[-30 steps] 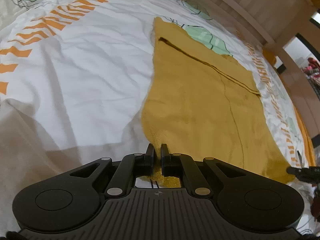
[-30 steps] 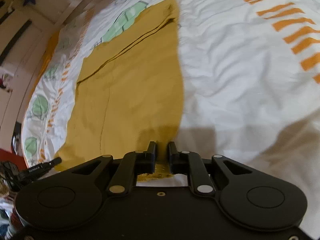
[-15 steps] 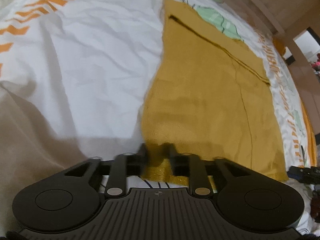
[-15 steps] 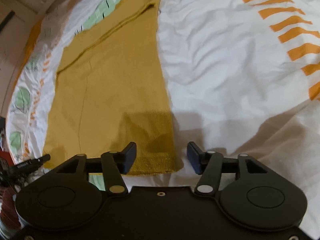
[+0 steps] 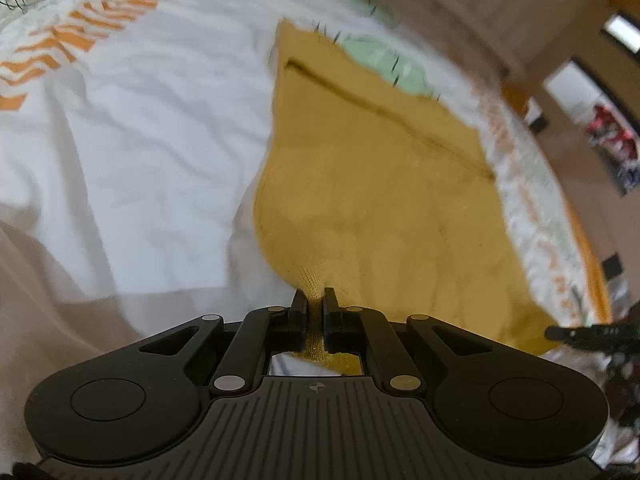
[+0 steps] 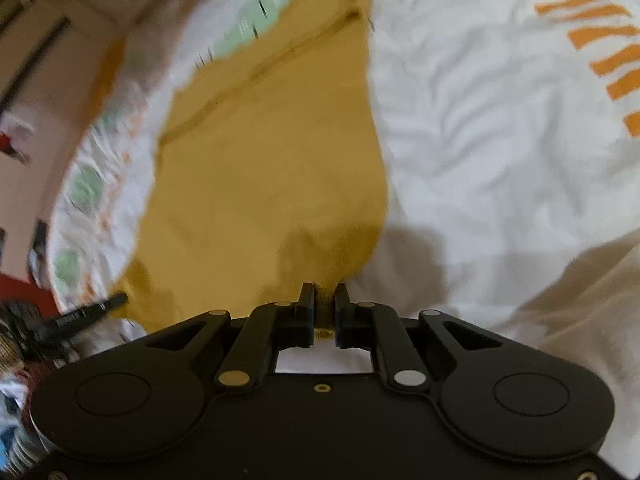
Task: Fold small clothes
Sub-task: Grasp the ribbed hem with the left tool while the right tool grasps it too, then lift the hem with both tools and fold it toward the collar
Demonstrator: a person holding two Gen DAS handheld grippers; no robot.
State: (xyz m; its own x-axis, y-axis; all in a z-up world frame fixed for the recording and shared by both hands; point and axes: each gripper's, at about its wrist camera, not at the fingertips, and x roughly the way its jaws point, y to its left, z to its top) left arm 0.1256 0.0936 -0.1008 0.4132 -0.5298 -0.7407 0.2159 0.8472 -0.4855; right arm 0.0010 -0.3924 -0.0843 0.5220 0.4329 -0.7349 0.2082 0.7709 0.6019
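Two grippers, left (image 5: pixel 315 306) and right (image 6: pixel 324 306), jaws just closed, pinch one mustard garment (image 5: pixel 372 200).

White bedsheet (image 5: pixel 132 152) w/ orange dashes & green patches, wrinkled; wooden bed frame (image 5: pixel 472 4) behind, prob blurred

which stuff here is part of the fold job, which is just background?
In the job:
- mustard garment
- left tongs, shut on its near hem
- right tongs, just closed on the hem

Lying about:
- patterned bedsheet
- wooden bed frame
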